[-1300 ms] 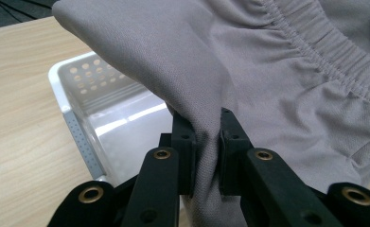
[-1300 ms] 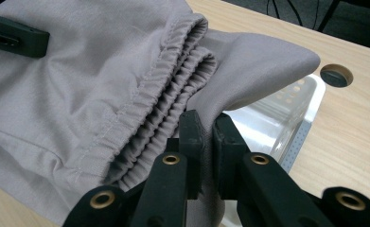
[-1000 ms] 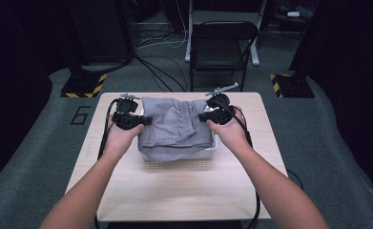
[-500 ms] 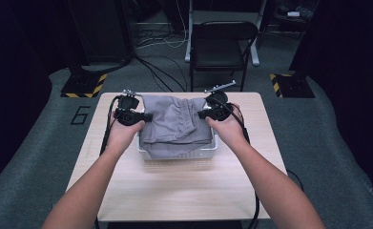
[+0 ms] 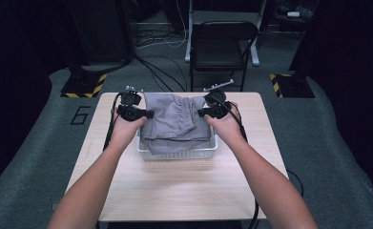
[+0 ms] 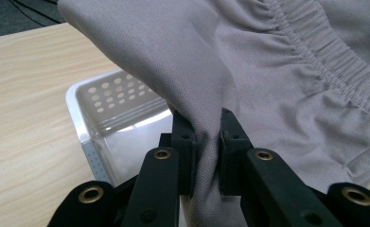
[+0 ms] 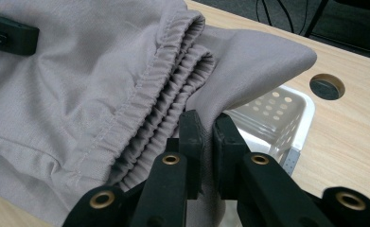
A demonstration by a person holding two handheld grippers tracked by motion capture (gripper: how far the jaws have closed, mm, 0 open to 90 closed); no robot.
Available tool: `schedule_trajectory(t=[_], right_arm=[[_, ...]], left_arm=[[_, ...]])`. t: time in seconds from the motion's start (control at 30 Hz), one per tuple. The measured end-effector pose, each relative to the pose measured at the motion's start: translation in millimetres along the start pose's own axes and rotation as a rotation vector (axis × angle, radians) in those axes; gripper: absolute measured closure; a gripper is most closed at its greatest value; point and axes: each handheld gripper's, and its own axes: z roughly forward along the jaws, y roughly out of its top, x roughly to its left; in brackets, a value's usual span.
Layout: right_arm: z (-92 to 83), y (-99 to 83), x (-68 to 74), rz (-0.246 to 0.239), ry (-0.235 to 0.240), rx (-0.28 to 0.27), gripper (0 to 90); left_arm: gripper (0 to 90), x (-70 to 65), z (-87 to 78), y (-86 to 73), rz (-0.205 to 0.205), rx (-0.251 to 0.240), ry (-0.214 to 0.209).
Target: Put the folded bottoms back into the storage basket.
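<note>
A folded grey garment (image 5: 174, 121) with an elastic waistband lies across a white perforated basket (image 5: 177, 153) on the wooden table. My left gripper (image 5: 146, 114) is shut on the garment's left edge; its jaws pinch the grey cloth (image 6: 206, 142) above the basket's corner (image 6: 85, 101). My right gripper (image 5: 201, 113) is shut on the right edge, with cloth (image 7: 206, 127) squeezed between its jaws beside the gathered waistband (image 7: 168, 90). The basket (image 7: 279, 113) shows under the cloth there.
The light wooden table (image 5: 174, 191) has free room in front of the basket and at both sides. A round hole (image 7: 327, 86) sits in the tabletop near the basket. A black chair (image 5: 220, 47) and floor cables stand beyond the far edge.
Both hands have moved a little toward the far side of the table and slightly down, carrying the garment further over the basket. Both grips are unchanged.
</note>
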Motion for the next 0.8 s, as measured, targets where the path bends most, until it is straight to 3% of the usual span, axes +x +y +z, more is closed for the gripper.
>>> schedule_trajectory(t=[0.8], right_arm=[[21.9, 0.6, -8.6, -0.003, -0.033, 0.011, 84.3]], left_arm=[[80.7, 11.4, 27.5, 1.0, -0.035, 0.023, 0.012]])
